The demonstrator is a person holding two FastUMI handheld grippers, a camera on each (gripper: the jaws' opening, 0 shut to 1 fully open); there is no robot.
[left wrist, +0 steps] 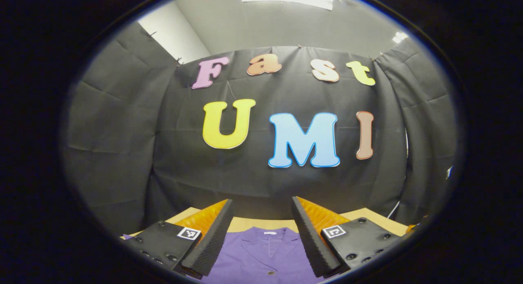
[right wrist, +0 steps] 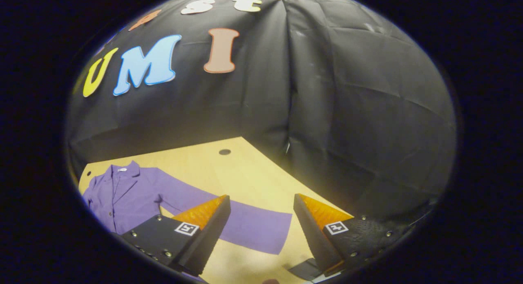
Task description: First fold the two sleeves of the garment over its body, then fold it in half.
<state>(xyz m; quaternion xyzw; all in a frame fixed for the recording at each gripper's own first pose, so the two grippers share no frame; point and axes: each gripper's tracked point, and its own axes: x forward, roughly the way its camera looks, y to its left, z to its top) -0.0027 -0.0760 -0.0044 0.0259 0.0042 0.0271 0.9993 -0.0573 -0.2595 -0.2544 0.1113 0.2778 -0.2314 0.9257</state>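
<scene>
Sleeves not yet folded

We hold the left gripper (left wrist: 261, 235) and right gripper (right wrist: 261, 231) released, above the wooden table (right wrist: 229, 169). The purple jacket (right wrist: 122, 194) lies flat, collar up, its smooth sleeve (right wrist: 249, 226) stretched outward. Next, we judge, grasp that cuff
</scene>
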